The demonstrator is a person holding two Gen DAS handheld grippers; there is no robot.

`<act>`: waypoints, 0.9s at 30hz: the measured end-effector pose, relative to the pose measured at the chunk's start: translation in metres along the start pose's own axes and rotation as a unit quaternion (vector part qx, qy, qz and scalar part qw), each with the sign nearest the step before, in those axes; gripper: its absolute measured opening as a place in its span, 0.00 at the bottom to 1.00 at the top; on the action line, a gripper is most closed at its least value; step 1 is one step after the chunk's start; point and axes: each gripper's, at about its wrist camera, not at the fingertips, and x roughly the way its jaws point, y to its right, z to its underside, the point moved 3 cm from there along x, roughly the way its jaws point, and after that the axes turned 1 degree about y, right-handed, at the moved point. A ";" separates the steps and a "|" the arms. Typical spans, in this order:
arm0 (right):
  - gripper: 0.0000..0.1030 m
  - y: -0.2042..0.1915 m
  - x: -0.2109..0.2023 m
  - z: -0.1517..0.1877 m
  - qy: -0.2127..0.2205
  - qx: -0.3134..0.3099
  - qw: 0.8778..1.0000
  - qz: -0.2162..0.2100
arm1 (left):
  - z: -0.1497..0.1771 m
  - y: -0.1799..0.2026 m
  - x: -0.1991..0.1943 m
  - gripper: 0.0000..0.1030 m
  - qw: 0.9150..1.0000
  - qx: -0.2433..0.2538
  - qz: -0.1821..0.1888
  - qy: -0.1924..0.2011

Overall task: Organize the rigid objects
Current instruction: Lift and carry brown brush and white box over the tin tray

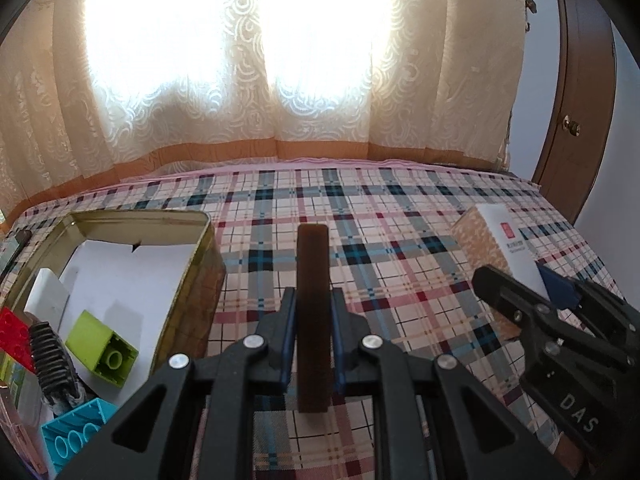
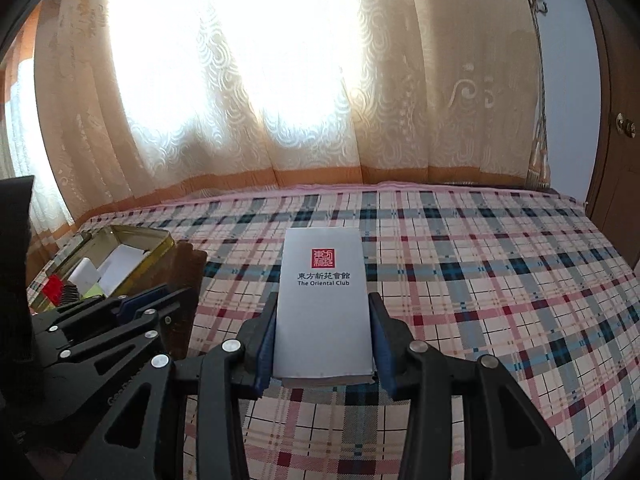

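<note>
My left gripper is shut on a dark brown flat block, held on edge above the plaid cloth. A gold metal tin stands just to its left; it holds a green brick, a red brick, a cyan brick, a black brush and a white piece. My right gripper is shut on a white box printed "The Oriental Club", held above the cloth. In the left wrist view the right gripper and its box are at the right.
A plaid cloth covers the table. Cream curtains hang close behind its far edge. A brown wooden door stands at the right. In the right wrist view the tin sits at the left, behind the left gripper.
</note>
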 end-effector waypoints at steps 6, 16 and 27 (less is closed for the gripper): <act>0.43 -0.002 -0.009 0.000 0.023 -0.001 1.000 0.001 | 0.002 0.001 -0.004 0.13 1.000 0.002 0.007 0.004; 0.43 0.002 -0.016 0.000 0.042 0.012 0.999 0.002 | 0.007 -0.007 -0.016 0.13 1.000 -0.012 0.014 0.014; 0.43 -0.001 -0.026 0.002 0.054 0.009 0.998 -0.002 | 0.014 -0.006 -0.034 0.13 0.999 0.001 0.013 0.038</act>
